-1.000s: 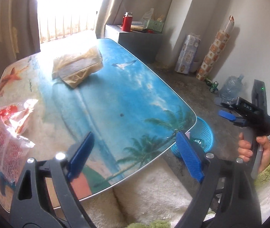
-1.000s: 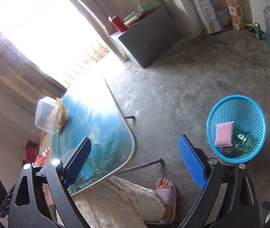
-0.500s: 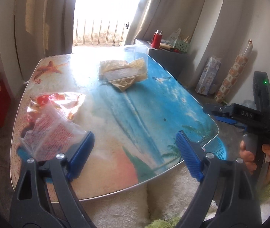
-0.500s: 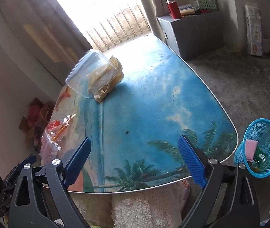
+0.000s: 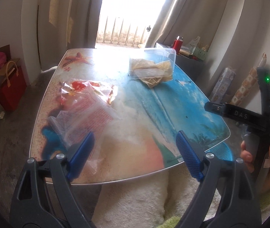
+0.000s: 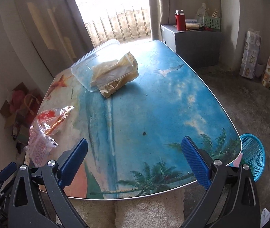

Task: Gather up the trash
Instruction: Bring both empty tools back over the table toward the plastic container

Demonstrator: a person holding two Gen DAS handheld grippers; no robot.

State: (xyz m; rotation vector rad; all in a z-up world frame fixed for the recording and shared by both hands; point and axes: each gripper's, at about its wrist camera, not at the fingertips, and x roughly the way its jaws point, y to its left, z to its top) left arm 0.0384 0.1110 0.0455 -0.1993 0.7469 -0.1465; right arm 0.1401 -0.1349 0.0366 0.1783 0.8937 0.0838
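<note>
A clear plastic box with crumpled brown paper [image 5: 152, 67] [image 6: 110, 72] lies at the far side of the beach-print table [image 5: 154, 117] [image 6: 163, 114]. Clear wrappers with red print [image 5: 85, 106] [image 6: 45, 131] lie at the table's left, near the front edge. My left gripper [image 5: 135, 153] is open and empty above the front edge, its left finger over the wrappers. My right gripper [image 6: 134, 158] is open and empty above the front edge; its body shows in the left wrist view [image 5: 249, 117]. A blue mesh basket [image 6: 252, 157] [image 5: 220, 151] stands on the floor at the table's right front corner.
A grey cabinet [image 6: 195, 43] with a red flask [image 6: 180, 20] stands behind the table. Paper rolls [image 6: 251, 57] lean at the right wall. Red bags [image 5: 7, 87] sit on the floor at the left. A cream blanket [image 5: 144, 199] lies below the front edge.
Both grippers have swung from the basket side at the right back over the table. The left one now faces the wrappers. Both stay open and empty.
</note>
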